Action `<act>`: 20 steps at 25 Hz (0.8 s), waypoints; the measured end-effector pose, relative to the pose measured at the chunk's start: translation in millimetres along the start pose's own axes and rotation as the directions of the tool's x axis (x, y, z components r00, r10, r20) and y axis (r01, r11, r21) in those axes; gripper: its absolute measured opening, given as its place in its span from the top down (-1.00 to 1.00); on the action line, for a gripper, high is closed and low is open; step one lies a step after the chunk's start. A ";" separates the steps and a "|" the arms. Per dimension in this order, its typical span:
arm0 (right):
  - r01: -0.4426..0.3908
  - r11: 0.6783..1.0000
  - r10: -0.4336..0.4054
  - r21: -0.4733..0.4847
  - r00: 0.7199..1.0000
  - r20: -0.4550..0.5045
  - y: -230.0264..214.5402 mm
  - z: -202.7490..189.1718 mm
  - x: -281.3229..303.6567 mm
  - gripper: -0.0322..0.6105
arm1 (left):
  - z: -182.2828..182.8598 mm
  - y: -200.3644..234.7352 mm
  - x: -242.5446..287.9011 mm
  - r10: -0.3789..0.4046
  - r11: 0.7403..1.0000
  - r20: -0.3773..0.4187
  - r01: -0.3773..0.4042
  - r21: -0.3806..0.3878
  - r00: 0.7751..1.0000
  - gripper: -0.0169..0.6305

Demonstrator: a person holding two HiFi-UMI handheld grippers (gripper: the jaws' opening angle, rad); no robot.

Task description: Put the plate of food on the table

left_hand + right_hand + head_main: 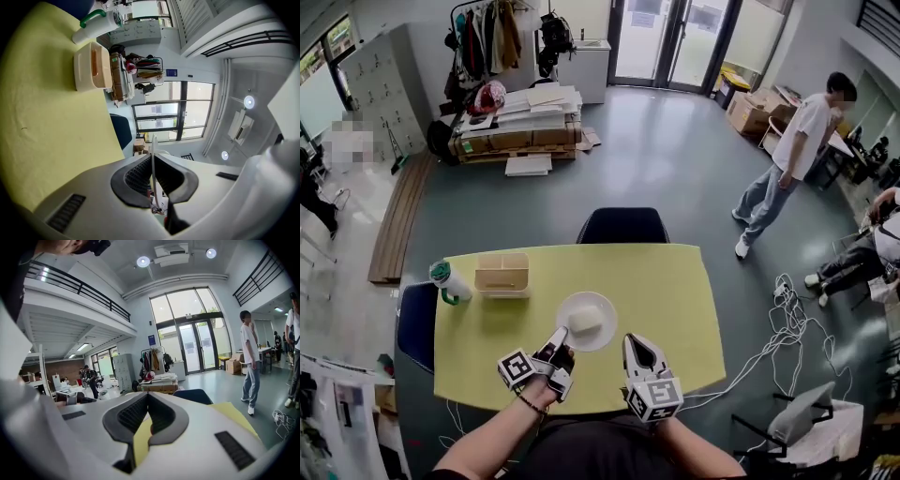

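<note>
One round white plate (pixel 607 333) carrying a single pale, squarish block of food (pixel 584 320) is seen at the near middle of the one yellow-green rectangular table (pixel 675 291); whether it is resting fully on the tabletop cannot be told. The plate's near-left rim is pinched by the left gripper (pixel 560 336); in the left gripper view the two ribbed black jaws of the left gripper (pixel 152 157) are clamped narrowly on the thin white edge of the plate (pixel 153 143), which is seen side-on. The right gripper (pixel 633 339) is held just beside the plate at its near right, not touching it; in the right gripper view the jaws of the right gripper (pixel 146 397) are closed tip to tip with nothing between them. Two other things are stood at the table's far-left corner: one white tumbler with a green lid and handle (pixel 448 279) and one beige rectangular box (pixel 502 272), close beside each other. Two dark blue chairs are counted: one chair at the far side (pixel 623 227) and one chair at the left end (pixel 416 323). One person in a white T-shirt and jeans (pixel 792 155) is stood well apart on the grey floor.
</note>
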State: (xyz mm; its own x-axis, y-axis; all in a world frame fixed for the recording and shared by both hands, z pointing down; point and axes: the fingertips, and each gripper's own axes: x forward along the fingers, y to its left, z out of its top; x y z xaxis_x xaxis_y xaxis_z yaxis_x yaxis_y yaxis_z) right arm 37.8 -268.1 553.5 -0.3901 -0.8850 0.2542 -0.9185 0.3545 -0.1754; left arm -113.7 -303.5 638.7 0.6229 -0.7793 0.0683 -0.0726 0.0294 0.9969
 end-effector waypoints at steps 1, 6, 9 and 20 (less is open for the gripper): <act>-0.007 1.000 0.007 -0.002 1.000 -0.002 -1.9 0.7 3.8 0.86 | 2.9 7.9 4.2 0.001 1.000 0.008 -0.001 -0.004 1.000 0.88; -0.042 0.999 0.042 -0.007 0.999 -0.001 -14.6 3.2 24.2 0.87 | 17.5 36.3 30.7 -0.002 1.000 0.023 0.002 -0.012 1.000 0.88; -0.056 0.998 0.056 -0.007 0.998 0.011 -25.9 7.2 33.4 0.86 | 20.9 53.9 49.7 0.003 1.000 0.027 -0.002 -0.019 1.000 0.88; -0.069 0.997 0.069 -0.024 0.998 0.014 -63.5 13.3 59.9 0.86 | 36.1 156.8 111.8 0.122 0.993 0.019 -0.122 -0.002 0.992 0.88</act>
State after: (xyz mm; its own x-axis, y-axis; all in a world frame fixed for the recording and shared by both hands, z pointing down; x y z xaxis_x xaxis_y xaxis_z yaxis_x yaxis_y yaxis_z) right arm 73.6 -347.7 567.2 -0.4515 -0.8627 0.2279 -0.8909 0.4215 -0.1693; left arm -83.5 -408.6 801.2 0.5942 -0.7819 0.1888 -0.1467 0.1255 0.9812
